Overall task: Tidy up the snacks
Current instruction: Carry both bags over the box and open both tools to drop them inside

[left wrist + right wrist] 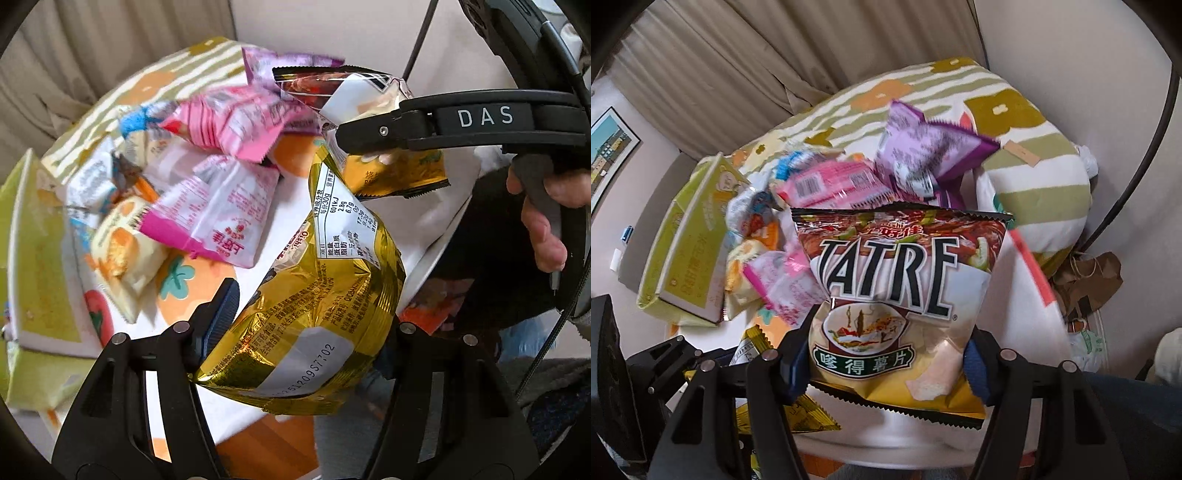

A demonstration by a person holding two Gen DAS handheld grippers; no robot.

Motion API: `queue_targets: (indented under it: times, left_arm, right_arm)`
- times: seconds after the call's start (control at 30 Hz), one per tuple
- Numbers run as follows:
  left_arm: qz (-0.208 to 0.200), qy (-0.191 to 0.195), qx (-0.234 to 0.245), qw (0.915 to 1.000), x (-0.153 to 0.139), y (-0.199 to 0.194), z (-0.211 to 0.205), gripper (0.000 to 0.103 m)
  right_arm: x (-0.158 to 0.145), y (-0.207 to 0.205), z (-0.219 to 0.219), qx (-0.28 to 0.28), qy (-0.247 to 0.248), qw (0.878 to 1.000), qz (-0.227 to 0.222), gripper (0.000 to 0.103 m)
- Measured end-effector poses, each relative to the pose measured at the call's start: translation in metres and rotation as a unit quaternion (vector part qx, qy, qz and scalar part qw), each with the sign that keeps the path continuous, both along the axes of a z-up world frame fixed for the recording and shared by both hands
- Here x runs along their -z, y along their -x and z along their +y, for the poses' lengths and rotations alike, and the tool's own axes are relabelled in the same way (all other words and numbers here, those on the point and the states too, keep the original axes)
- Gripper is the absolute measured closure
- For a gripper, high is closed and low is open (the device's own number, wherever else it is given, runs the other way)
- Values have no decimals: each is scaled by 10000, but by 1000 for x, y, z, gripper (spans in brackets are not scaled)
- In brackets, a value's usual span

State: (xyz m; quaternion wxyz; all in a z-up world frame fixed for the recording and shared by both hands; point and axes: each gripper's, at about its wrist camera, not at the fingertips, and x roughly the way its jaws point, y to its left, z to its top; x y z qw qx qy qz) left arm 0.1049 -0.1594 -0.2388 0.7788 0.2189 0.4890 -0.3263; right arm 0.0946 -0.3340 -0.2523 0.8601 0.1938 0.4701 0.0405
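Observation:
In the left wrist view my left gripper (306,310) is shut on a crinkled gold snack bag (325,280), held above the table with its printed back toward the camera. My right gripper (354,136) reaches in from the upper right, a hand (543,221) on its handle. In the right wrist view my right gripper (890,354) is shut on a chip bag (894,280) lettered "TATRE", held upright off the table. The left gripper (665,354) shows at the lower left with the gold bag (809,413) partly hidden behind my fingers.
A pile of loose snacks lies on the flower-patterned tablecloth (1034,177): pink packets (236,118), a purple packet (923,147), a yellow-white packet (125,251). A green box (687,251) stands at the left. Curtains hang behind; a brown paper bag (1089,280) sits at the right.

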Motion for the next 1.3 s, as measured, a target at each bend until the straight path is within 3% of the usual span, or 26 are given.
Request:
queue_targets:
  times: [0.27, 0.5, 0.73, 0.93, 1.13, 1.3]
  left_arm:
    - [-482, 107, -273, 9984, -44, 23, 18, 44]
    - [-786, 324, -971, 9916, -74, 17, 58, 44]
    - [-1201, 367, -1628, 9786, -114, -33, 126, 44]
    - [-1198, 401, -2336, 9641, -137, -97, 205, 44]
    - [-1001, 441, -2878, 9514, -136, -161, 283, 44]
    - [-726, 399, -3100, 9471, -117, -209, 332, 44]
  right_arm:
    - [-51, 5, 4, -298, 201, 9982, -470, 40]
    - [-95, -14, 24, -671, 362, 9929, -912, 40]
    - [-140, -49, 82, -1086, 456, 9846, -1295, 40]
    - [-163, -92, 154, -1419, 443, 9782, -1453, 40]
    - [-167, -137, 231, -1665, 410, 9750, -1414, 40]
    - [-155, -170, 278, -1714, 343, 9774, -1187, 40]
